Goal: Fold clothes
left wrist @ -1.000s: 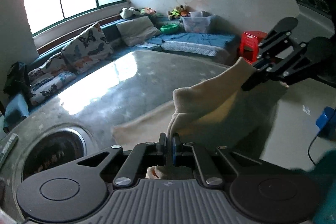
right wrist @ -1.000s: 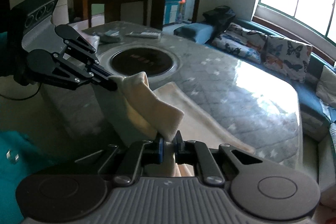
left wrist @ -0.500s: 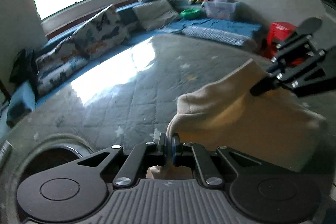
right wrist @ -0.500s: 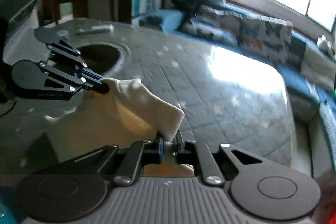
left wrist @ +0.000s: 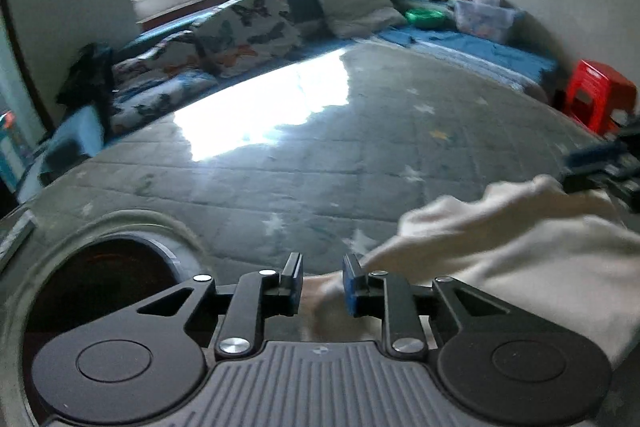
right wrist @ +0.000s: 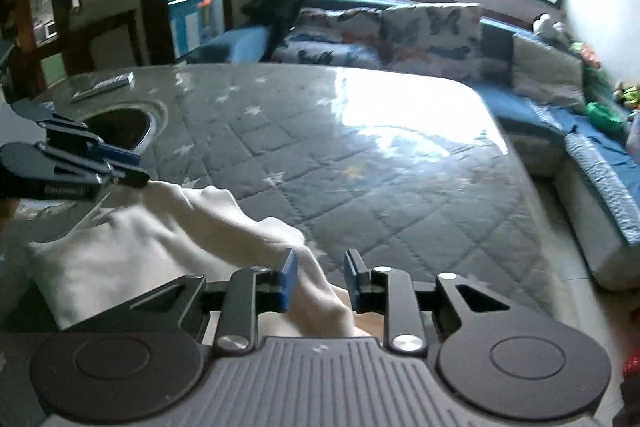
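While cream garment [left wrist: 520,251] lies on table [left wrist: 320,167] | L hand-held gripper [left wrist: 322,281] wide, empty | R hand-held gripper [right wrist: 320,277] wide, empty

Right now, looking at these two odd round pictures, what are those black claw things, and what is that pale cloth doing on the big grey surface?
There is no robot here: a person holds a two-finger gripper in each hand, and a wide-angle camera on each one looks forward along its fingers. One picture comes from the left gripper, the other from the right gripper; each also shows in the other's view. Both stand open, holding nothing. Between and beneath their fingers lies a cream garment, partly folded over, on a grey quilted star-patterned mat that covers a table. A round dark opening is set into the table, with butterfly-print cushions on the bench behind.
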A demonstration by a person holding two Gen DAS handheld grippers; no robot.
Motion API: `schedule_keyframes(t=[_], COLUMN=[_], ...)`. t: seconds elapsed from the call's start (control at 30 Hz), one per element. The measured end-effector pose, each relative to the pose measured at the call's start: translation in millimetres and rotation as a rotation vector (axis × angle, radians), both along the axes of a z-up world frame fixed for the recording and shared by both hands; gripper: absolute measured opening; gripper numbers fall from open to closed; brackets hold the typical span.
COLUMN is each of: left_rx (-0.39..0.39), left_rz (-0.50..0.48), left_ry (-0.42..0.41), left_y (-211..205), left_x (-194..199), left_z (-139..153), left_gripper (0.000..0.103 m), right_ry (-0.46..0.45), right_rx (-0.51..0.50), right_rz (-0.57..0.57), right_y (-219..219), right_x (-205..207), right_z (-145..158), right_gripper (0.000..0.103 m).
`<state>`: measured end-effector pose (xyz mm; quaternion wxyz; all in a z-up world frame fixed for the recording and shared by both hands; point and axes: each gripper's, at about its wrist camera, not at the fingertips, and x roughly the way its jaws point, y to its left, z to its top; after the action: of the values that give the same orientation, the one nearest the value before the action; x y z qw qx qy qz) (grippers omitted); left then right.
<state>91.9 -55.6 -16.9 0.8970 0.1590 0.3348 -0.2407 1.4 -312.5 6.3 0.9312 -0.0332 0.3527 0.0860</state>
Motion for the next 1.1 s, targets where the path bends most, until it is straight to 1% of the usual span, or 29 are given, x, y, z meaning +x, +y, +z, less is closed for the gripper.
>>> schedule_keyframes(t=[0.03, 0.13, 0.23, 0.33, 0.43, 0.53, 0.7, 0.8, 0.9, 1.1], left_rx=[-0.009, -0.07, -0.098, -0.1, -0.1, -0.105, -0.097, -0.086, -0.081, -0.083], left_rz=[0.018, 0.01, -0.07, -0.124, -0.133, -0.126, -0.081, -0.087, -0.089, -0.081], left_ry=[-0.005, 0.013, 0.023, 0.039, 0.065, 0.096, 0.141, 0.12, 0.114, 0.117], left_y=[3.0, 4.5, -10.4, -27.8, -39.9, -49.6, -59.5, -59.7, -59.3, -58.4], left_x=[-1.2, -13.4, -30.7, -36.7, -28.3, -15.0, 1.8, -2.1, -3.3, -2.1], left_z=[3.6, 16.5, 20.9, 19.8, 15.0, 9.2, -9.3, -11.8, -12.5, -12.7], left_gripper=[0.024, 0.023, 0.023, 0.024, 0.024, 0.024, 0.024, 0.024, 0.025, 0.025], right_ry=[-0.005, -0.016, -0.013, 0.007, 0.048, 0.081, 0.064, 0.02, 0.007, -0.039], right_rx=[0.007, 0.029, 0.071, 0.082, 0.082, 0.089, 0.096, 0.056, 0.02, 0.024], right_rz=[0.0, 0.014, 0.063, 0.087, 0.085, 0.068, 0.06, 0.079, 0.091, 0.03], right_y=[-1.2, 2.8, 17.3, 29.1, 34.0, 33.3, 29.6, 33.1, 32.8, 21.4], right_x=[-5.2, -18.3, -9.0, 8.3, 28.5, 37.4, 33.9, 11.9, -11.5, -56.7], right_z=[1.4, 7.2, 13.9, 10.7, -0.7, -12.8, -12.0, -3.6, -4.6, -5.4], right_gripper=[0.025, 0.024, 0.018, 0.017, 0.017, 0.017, 0.017, 0.018, 0.018, 0.018])
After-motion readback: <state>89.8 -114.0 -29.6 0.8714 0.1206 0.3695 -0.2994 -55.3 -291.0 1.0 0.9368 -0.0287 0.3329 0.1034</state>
